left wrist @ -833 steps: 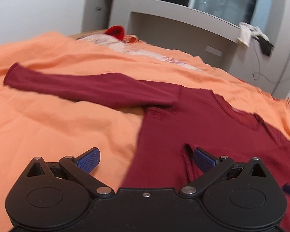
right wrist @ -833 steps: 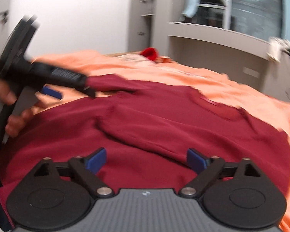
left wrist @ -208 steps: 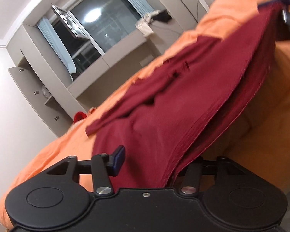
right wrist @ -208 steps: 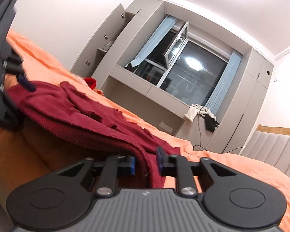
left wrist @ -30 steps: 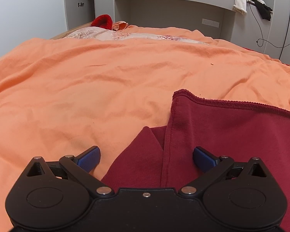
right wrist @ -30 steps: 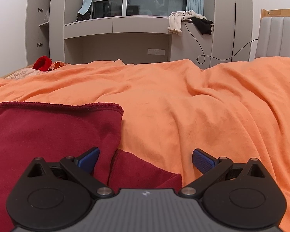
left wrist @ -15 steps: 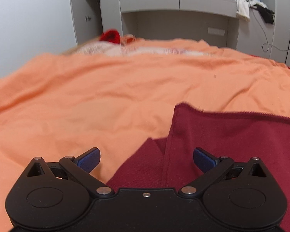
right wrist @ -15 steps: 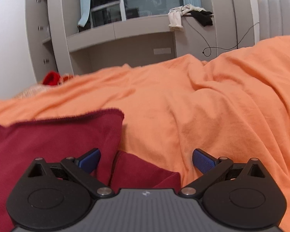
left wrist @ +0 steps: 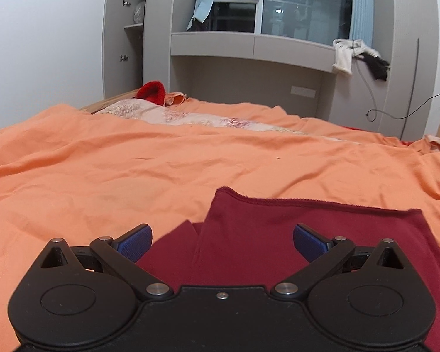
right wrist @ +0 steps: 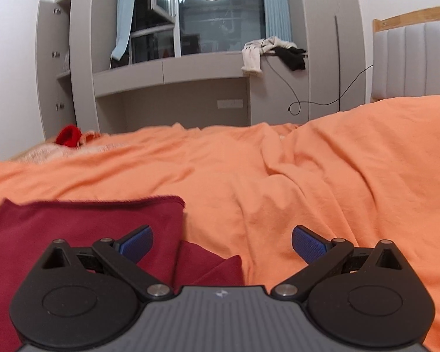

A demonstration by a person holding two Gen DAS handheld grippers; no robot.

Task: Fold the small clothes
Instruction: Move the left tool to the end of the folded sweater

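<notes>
A dark red sweater (left wrist: 293, 228) lies folded into a flat rectangle on the orange bedspread (left wrist: 132, 170). In the left wrist view my left gripper (left wrist: 222, 240) hangs open above the fold's left corner, where a lower layer pokes out, and holds nothing. The right wrist view shows the same sweater (right wrist: 82, 223) at lower left. My right gripper (right wrist: 222, 242) stands open over its right corner and a protruding lower flap, with nothing between its blue pads.
The orange bedspread stretches ahead in both views, bunched into a ridge (right wrist: 352, 152) at right. A red plush item (left wrist: 152, 92) and a patterned pillow (left wrist: 173, 116) lie at the bed's far side. Grey cabinets with a ledge (left wrist: 249, 47) and draped clothes (right wrist: 258, 52) stand behind.
Both grippers have lifted and tilted up, so the sweater sits lower in view and more of the window and cabinets shows. Both stay open and the sweater has not moved.
</notes>
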